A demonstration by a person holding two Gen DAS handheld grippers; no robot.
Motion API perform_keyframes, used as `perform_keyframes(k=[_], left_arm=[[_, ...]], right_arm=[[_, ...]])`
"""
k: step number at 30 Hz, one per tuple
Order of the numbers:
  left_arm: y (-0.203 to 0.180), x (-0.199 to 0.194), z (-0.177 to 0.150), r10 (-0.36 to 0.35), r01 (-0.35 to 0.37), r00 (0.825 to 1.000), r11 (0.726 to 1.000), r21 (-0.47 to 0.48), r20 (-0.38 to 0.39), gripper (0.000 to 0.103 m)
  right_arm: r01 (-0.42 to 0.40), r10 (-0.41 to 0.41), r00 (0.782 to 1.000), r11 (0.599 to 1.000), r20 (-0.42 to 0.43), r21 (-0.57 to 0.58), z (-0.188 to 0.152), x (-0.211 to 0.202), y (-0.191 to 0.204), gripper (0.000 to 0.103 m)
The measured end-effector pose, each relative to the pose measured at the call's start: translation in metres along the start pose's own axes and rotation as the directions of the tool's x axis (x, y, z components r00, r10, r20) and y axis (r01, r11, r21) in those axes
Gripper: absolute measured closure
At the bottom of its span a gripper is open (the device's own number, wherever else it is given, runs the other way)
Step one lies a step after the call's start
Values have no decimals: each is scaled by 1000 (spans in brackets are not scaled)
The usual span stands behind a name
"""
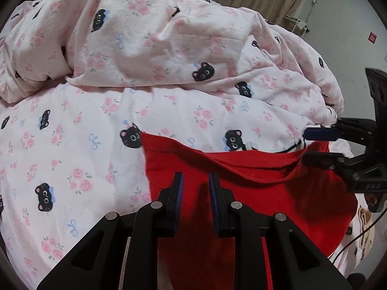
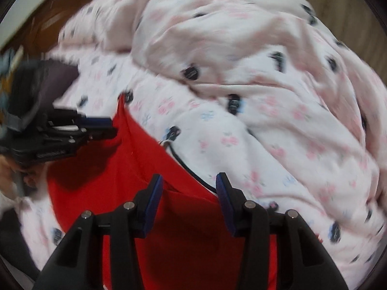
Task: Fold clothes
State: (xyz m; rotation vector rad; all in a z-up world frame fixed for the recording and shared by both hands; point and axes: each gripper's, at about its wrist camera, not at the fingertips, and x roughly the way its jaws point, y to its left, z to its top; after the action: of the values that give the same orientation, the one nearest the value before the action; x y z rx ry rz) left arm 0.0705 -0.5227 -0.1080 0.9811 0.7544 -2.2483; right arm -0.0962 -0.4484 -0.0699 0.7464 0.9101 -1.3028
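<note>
A: Red fabric garment (image 1: 241, 186) location?

B: Spread on the pink quilt printed with roses and black cats (image 1: 79, 159) (bunched up behind).

A: Left gripper (image 1: 195, 181)?

B: Above the garment's left part, jaws slightly apart, nothing between them.

A: Right gripper (image 2: 188, 183)?

B: Over the right edge, jaws wider apart, no cloth visibly pinched. View blurred.

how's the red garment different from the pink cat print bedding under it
The red garment is plain solid red; the pink bedding is pale, printed with black cats, roses and blue bows. The red garment lies fairly flat in front of both hand-held grippers, while the bedding is bunched into big rumpled folds behind. The garment covers a small patch; the bedding fills most of both views. Both are soft fabric.
</note>
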Motion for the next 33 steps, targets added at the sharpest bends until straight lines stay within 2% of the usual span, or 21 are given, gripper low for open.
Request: perform_keyframes(k=[5, 9, 14, 19, 20, 22, 24, 25, 26, 29, 33], left_arm=[[-1, 3, -2, -12, 12, 1000, 1000, -4, -15, 85], [1, 4, -2, -14, 14, 1000, 1000, -10, -24, 85], [3, 7, -3, -4, 3, 999, 1000, -16, -33, 85], [5, 4, -3, -1, 1, 1000, 1000, -27, -18, 85], [5, 4, -3, -1, 0, 1000, 1000, -27, -18, 85], [5, 5, -3, 0, -1, 1000, 1000, -28, -20, 85], [5, 6, -3, 2, -2, 1000, 1000, -28, -22, 85], [5, 6, -3, 2, -3, 1000, 1000, -28, -23, 85], [5, 7, -4, 4, -5, 1000, 1000, -28, -25, 85], [6, 9, -5, 10, -11, 999, 1000, -29, -34, 85], [5, 12, -7, 15, -16, 999, 1000, -24, -42, 85]], right_arm=[[-11, 1, 995, 996, -98, -94, 7, 24, 21, 57], [39, -65, 982, 988, -175, -150, 10, 45, 24, 58], [181, -192, 971, 980, -140, -85, 19, 43, -2, 59], [301, -299, 953, 952, -47, 54, 24, 12, -41, 59], [294, -293, 956, 952, -29, 82, 23, 4, -48, 59], [210, -213, 977, 971, 12, 116, 19, -14, -56, 59], [49, -50, 999, 994, 12, 97, 12, -23, -56, 57], [-9, 9, 1000, 998, -3, 58, 7, -26, -51, 57], [-5, 5, 1000, 1000, -20, 9, 4, -26, -46, 57], [104, -116, 987, 989, -111, -107, -15, -16, -37, 57], [187, -206, 960, 975, -188, -118, -32, -1, -61, 57]])
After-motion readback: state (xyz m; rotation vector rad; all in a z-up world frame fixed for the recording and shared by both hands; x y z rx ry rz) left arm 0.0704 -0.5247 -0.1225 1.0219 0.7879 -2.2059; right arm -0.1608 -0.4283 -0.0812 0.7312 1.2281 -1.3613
